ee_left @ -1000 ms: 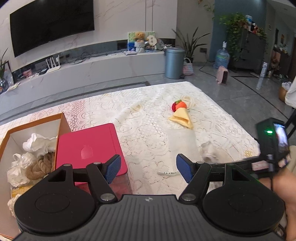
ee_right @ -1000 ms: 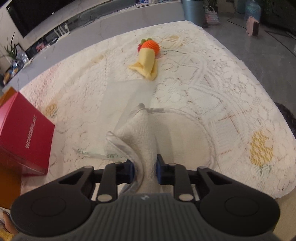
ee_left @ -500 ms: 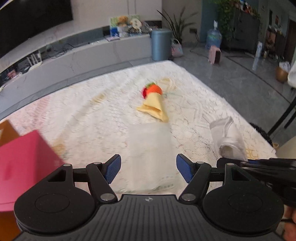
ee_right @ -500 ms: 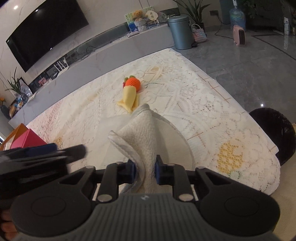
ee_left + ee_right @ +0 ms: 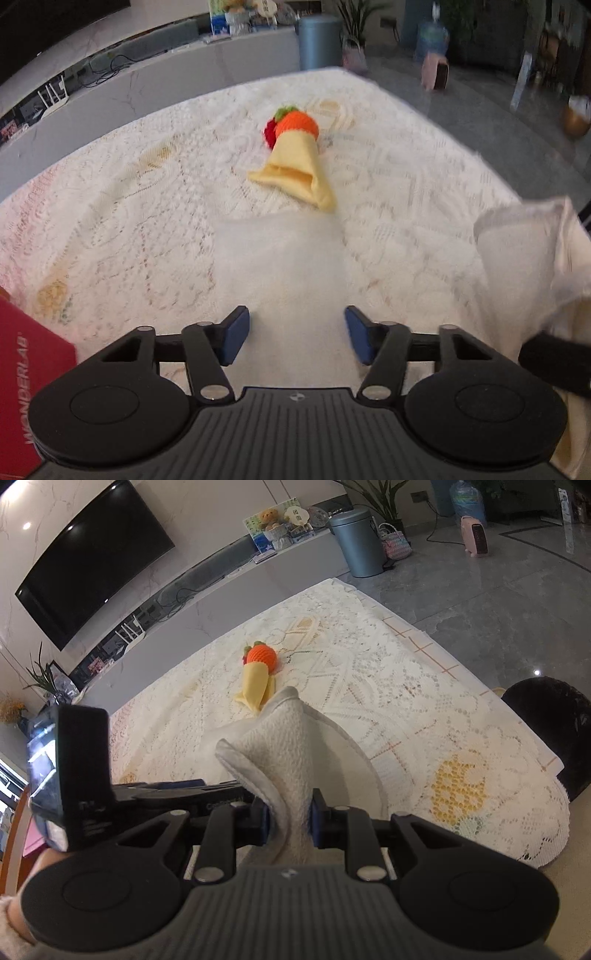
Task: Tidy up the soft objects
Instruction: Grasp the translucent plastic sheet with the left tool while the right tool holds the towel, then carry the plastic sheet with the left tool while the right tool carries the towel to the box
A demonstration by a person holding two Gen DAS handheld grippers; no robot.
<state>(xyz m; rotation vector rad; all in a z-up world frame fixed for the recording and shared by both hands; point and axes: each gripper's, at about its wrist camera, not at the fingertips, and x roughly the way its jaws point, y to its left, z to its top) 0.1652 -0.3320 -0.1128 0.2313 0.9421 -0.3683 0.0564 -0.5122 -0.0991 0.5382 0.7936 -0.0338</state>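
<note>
My right gripper (image 5: 288, 821) is shut on a white towel (image 5: 284, 753) and holds it up above the lace-covered table (image 5: 369, 686); the towel also shows at the right of the left wrist view (image 5: 524, 251). My left gripper (image 5: 295, 336) is open and empty, low over a clear plastic bag (image 5: 280, 254) lying flat on the table. Beyond the bag lies a knitted toy with an orange head and a yellow cone (image 5: 295, 162), also in the right wrist view (image 5: 258, 679).
A red box marked WONDERLAB (image 5: 26, 376) stands at the left edge of the left wrist view. The left gripper's body and its screen (image 5: 66, 775) sit close to the left of my right gripper. A dark round stool (image 5: 550, 731) stands past the table's right edge.
My right gripper has lifted the towel off the table and tilted up. My left gripper has swung right, away from the boxes, and down over the plastic bag, still open.
</note>
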